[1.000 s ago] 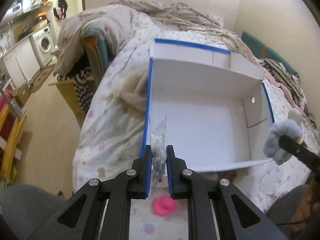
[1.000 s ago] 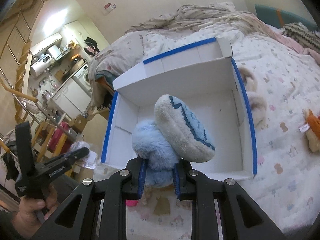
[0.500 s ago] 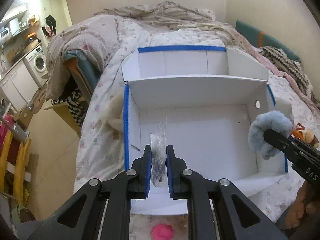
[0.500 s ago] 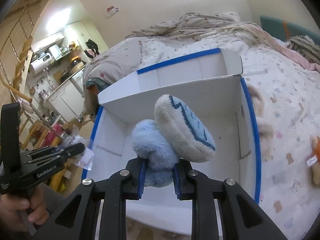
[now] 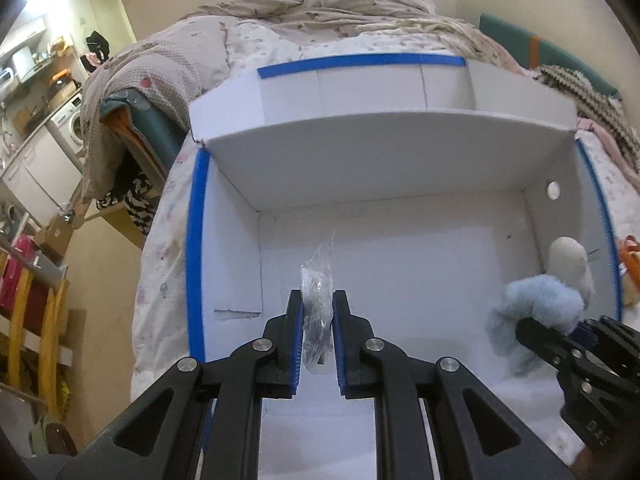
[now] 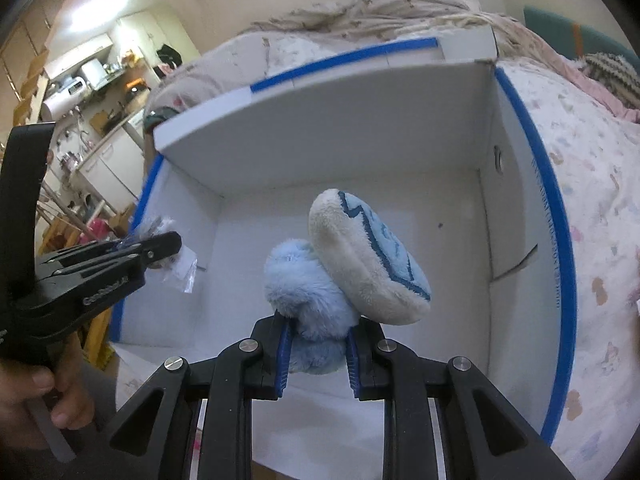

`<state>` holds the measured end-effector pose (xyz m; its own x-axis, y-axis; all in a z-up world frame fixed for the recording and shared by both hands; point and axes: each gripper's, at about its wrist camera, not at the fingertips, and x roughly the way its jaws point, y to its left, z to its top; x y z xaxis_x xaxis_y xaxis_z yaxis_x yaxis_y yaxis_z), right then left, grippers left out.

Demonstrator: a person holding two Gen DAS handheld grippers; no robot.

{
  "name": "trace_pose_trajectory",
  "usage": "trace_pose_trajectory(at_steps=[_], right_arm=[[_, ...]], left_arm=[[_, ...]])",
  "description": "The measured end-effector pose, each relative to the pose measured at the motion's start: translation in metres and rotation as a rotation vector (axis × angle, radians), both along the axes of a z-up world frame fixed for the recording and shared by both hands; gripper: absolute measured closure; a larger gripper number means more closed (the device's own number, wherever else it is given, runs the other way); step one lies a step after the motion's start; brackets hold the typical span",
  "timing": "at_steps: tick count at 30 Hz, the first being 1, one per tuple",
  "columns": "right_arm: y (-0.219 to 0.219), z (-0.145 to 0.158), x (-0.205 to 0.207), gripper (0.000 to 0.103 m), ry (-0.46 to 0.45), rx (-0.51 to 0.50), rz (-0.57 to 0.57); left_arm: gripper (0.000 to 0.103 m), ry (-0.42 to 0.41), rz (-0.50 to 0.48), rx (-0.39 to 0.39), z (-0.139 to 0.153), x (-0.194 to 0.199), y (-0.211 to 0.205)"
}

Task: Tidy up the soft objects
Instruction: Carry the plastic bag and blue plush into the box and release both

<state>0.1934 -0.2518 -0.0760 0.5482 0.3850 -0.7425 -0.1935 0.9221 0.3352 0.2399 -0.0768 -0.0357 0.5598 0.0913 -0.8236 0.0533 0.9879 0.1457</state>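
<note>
A white box with blue-taped edges (image 5: pixel 196 240) (image 6: pixel 532 200) lies open on the bed. My left gripper (image 5: pixel 317 324) is shut on a clear plastic bag (image 5: pixel 318 292) and holds it over the box's left half; the gripper also shows in the right wrist view (image 6: pixel 160 246). My right gripper (image 6: pixel 317 340) is shut on a fluffy light-blue plush (image 6: pixel 308 292) with a cream and blue pad (image 6: pixel 368 256), held over the box's middle. In the left wrist view the plush (image 5: pixel 536 312) hangs over the box's right side.
The bed has a patterned white sheet (image 6: pixel 592 208) and a crumpled beige quilt (image 5: pixel 320 12) behind the box. An orange toy (image 5: pixel 630 256) lies right of the box. A chair with clothes (image 5: pixel 132 128) and a kitchen area (image 5: pixel 44 120) are to the left.
Both grippers have moved forward over the box, which now fills both views. The pink object on the sheet near the left gripper has dropped out of view. Both grips are unchanged.
</note>
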Motion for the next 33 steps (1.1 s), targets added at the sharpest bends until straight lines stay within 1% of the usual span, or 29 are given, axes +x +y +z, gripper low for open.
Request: trace_pose_trajectory(at_steps=[2,6,9,12,19,22,24,25,27,29,30,33], right_arm=[[0.002,-0.004,0.002,0.078,0.015,-0.04,-0.003],[-0.001,-0.014,0.007,0.078,0.062,-0.069,-0.024],[-0.001,-0.019,0.008,0.077,0.072,-0.105,-0.031],[-0.003,-0.024,0.01,0.077,0.095,-0.093,-0.037],[-0.002,-0.032,0.014,0.077,0.12,-0.119,-0.041],[0.004,-0.033,0.018,0.077,0.117,-0.131,-0.037],[0.006,-0.032,0.018,0.075,0.108,-0.141,-0.035],[0.007,-0.031,0.018,0.073,0.099,-0.135,-0.034],[0.007,-0.026,0.015,0.064,0.08,-0.108,-0.033],[0.006,-0.017,0.013,0.046,0.045,-0.083,-0.033],[0.005,-0.012,0.011,0.044,0.018,-0.075,-0.036],[0.005,0.001,0.006,0.043,-0.039,-0.086,-0.048]], left_arm=[[0.091,0.011,0.008,0.011,-0.009,0.004,-0.001],[0.091,0.034,0.013,0.022,-0.024,0.009,-0.002],[0.091,0.049,0.012,0.02,-0.034,0.011,-0.002],[0.091,0.05,0.006,0.027,-0.04,0.013,-0.001],[0.091,0.055,0.002,0.04,-0.044,0.017,-0.002],[0.091,0.059,-0.003,0.047,-0.046,0.015,-0.005],[0.091,0.064,-0.002,0.056,-0.047,0.015,-0.006],[0.091,0.066,0.002,0.059,-0.047,0.016,-0.006],[0.09,0.063,0.008,0.058,-0.045,0.015,-0.007],[0.09,0.056,0.007,0.055,-0.042,0.014,-0.007],[0.09,0.053,0.006,0.05,-0.04,0.013,-0.007],[0.089,0.056,0.01,0.058,-0.038,0.012,-0.007]])
